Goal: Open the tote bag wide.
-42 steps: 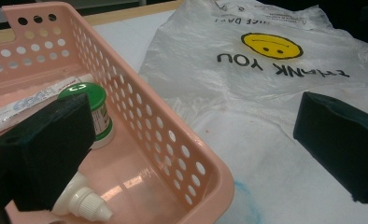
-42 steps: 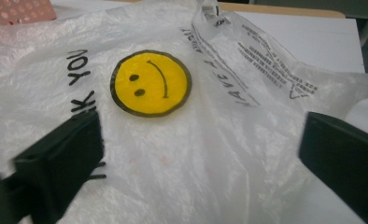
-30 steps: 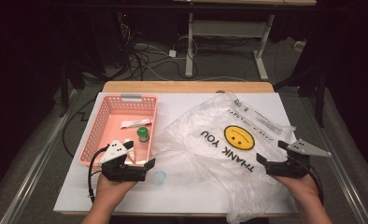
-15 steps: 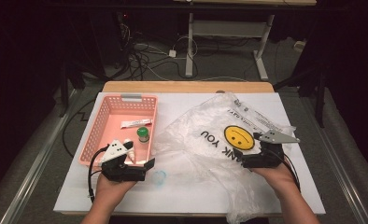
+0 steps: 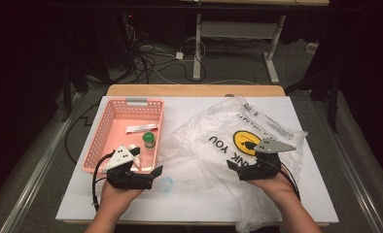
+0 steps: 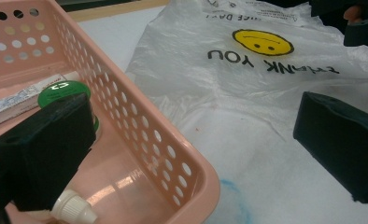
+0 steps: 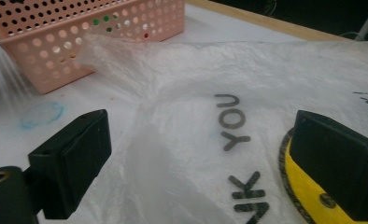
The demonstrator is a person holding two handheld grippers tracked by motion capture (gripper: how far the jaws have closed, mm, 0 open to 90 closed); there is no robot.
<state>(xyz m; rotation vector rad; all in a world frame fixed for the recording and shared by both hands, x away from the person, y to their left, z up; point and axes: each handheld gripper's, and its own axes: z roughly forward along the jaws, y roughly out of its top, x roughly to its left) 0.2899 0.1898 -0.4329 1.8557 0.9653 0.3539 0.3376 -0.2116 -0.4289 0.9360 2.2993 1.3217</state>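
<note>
A clear plastic bag printed with a yellow smiley and "THANK YOU" lies crumpled across the right half of the table. My right gripper hovers over its near part, pointing left. In the right gripper view my right gripper is open just above the bag. Its jaws have just been closing a little, with nothing pinched between them. My left gripper is open at the near right corner of the pink basket. In the left gripper view my left gripper straddles the basket's rim.
The basket holds a white tube, a green-capped bottle and a white-nozzled bottle. A blue ring mark is on the white table top by the left gripper. Cables and desk legs lie on the floor beyond the table's far edge.
My right gripper has moved left from the bag's right edge to over its printed middle. The left gripper, basket and bag have stayed put.
</note>
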